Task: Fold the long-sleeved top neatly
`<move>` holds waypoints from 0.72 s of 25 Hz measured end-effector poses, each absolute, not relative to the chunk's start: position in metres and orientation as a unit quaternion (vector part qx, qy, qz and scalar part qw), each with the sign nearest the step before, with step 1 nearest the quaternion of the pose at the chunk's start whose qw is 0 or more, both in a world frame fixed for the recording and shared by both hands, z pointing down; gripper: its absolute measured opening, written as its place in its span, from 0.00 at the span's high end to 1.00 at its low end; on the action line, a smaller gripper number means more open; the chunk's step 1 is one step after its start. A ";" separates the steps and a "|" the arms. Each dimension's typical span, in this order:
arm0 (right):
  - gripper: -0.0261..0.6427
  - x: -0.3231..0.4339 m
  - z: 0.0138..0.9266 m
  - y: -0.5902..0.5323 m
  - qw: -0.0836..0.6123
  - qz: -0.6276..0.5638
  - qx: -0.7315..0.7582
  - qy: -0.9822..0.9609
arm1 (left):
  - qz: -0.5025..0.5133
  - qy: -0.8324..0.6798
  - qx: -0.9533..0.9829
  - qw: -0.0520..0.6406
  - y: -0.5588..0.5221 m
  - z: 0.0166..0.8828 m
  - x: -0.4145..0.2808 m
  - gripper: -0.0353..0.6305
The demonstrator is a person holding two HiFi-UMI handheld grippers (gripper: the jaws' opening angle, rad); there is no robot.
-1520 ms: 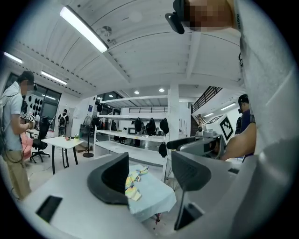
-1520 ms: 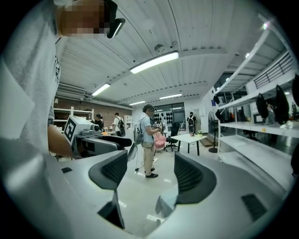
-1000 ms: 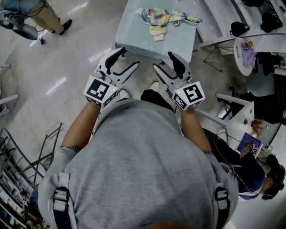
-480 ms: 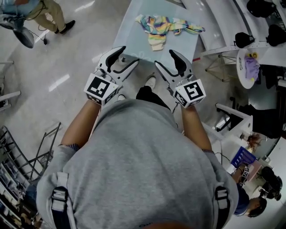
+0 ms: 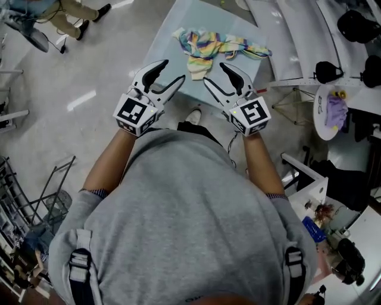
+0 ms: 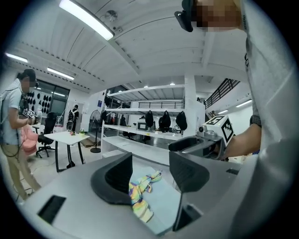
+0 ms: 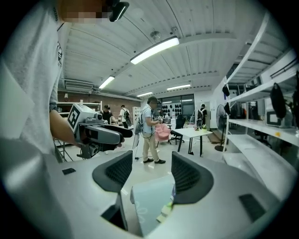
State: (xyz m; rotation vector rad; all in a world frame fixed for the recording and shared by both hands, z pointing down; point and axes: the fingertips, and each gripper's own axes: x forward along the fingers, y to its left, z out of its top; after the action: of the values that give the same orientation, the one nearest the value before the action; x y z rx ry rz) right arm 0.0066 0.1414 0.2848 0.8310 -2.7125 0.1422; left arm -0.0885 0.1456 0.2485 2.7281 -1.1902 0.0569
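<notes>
Top (pastel-striped) lies crumpled on table; left gripper and right gripper, just narrowing, gape empty.

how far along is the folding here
Done: nothing yet; the pastel rainbow-striped long-sleeved top lies crumpled on the pale blue table. In hand: nothing; the left claw and right claw hover at the table's near edge, and their jaws have just been closing a little but stand apart, empty. Left: spread it flat, fold sleeves and body.
</notes>
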 end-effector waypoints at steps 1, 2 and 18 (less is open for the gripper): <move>0.57 0.010 0.287 0.135 0.154 0.053 0.285 -0.945 | 0.020 -0.404 0.911 0.083 0.139 0.251 -0.084 0.54; 0.57 0.012 0.289 0.129 0.158 0.055 0.280 -0.945 | 0.022 -0.409 0.909 0.082 0.134 0.254 -0.080 0.54; 0.60 0.011 0.360 0.024 0.263 0.050 0.251 -0.930 | 0.045 -0.401 0.908 0.111 0.028 0.311 -0.061 0.56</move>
State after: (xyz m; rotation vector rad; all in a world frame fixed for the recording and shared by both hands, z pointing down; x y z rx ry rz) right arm 0.0108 0.0238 0.3596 0.6782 -2.5163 0.1357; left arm -0.0606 0.0277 0.3109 2.6669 -1.1778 0.1319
